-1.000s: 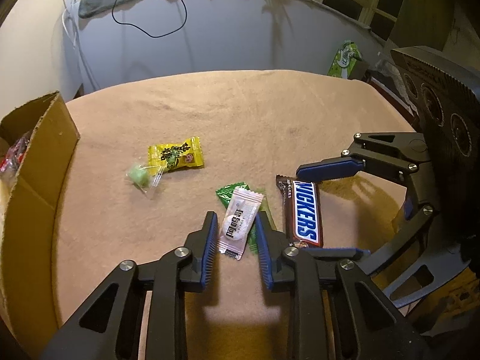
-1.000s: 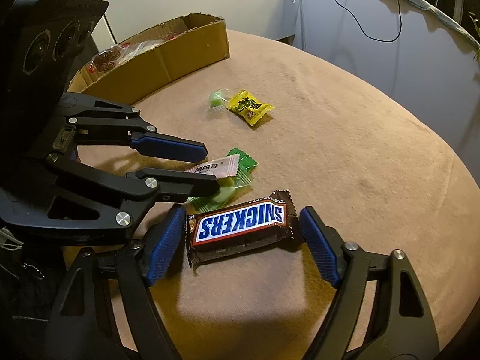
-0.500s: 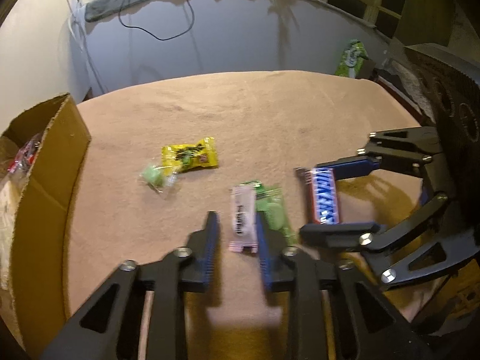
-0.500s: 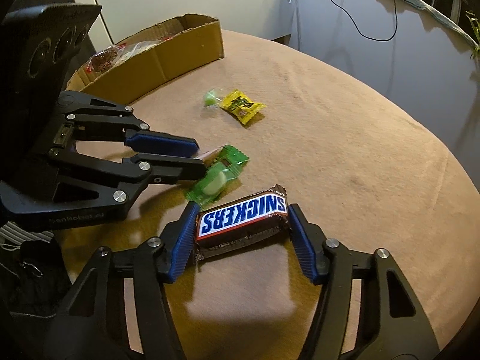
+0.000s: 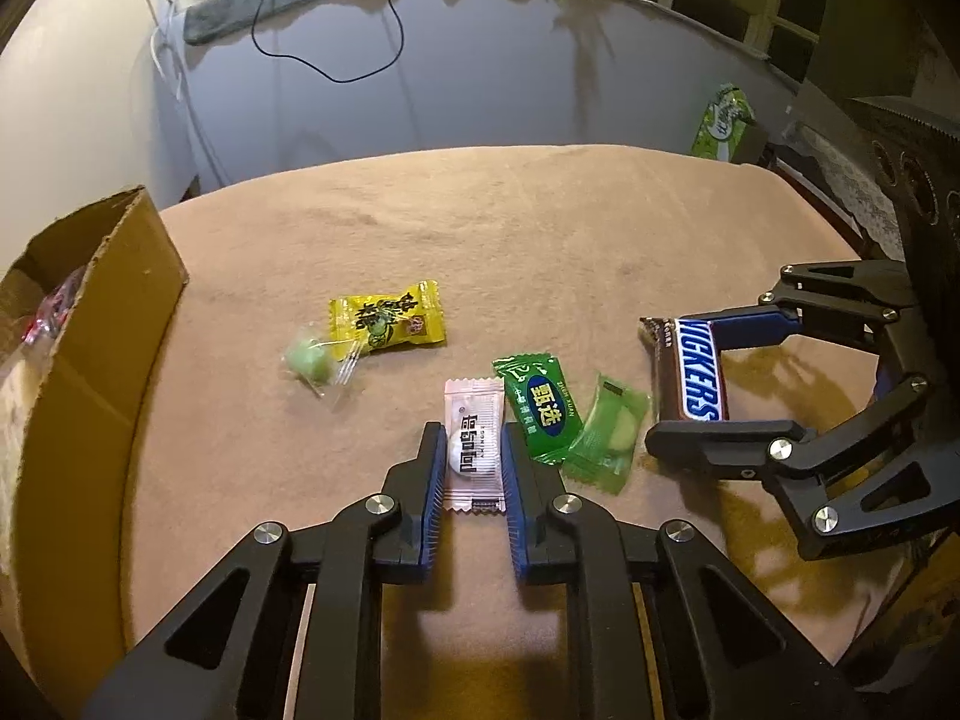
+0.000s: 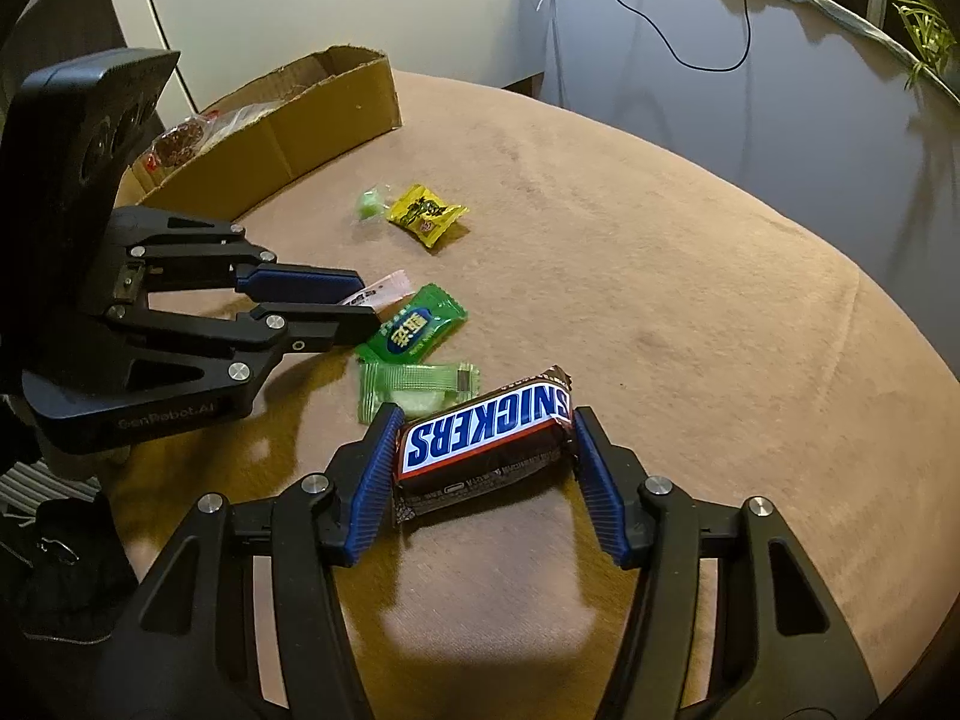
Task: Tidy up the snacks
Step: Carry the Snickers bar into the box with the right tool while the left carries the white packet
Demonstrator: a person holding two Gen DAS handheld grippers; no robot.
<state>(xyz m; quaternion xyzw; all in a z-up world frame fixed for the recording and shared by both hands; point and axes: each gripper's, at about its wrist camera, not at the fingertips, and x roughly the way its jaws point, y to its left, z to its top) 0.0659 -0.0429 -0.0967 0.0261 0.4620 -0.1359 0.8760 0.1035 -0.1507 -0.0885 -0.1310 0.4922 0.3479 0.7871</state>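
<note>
My left gripper (image 5: pixel 471 450) is shut on a white candy packet (image 5: pixel 473 438) and holds it above the table; this gripper (image 6: pixel 366 306) also shows in the right wrist view. My right gripper (image 6: pixel 486 450) is shut on a Snickers bar (image 6: pixel 486 438), lifted off the cloth; the bar (image 5: pixel 690 369) and gripper (image 5: pixel 696 378) show at the right of the left wrist view. A green packet (image 5: pixel 543 408), a pale green candy (image 5: pixel 609 432), a yellow packet (image 5: pixel 387 321) and a clear-wrapped green candy (image 5: pixel 312 360) lie on the tan tablecloth (image 5: pixel 540 228).
An open cardboard box (image 5: pixel 72 324) with a red-print bag inside stands at the table's left edge; it also shows in the right wrist view (image 6: pixel 288 114). A green snack bag (image 5: pixel 723 123) sits beyond the far right edge. A grey wall with a black cable (image 5: pixel 336 48) runs behind.
Both grippers have closed on their snacks and lifted them. The white packet came off the green packets, which now lie uncovered. The Snickers bar rose from the cloth.
</note>
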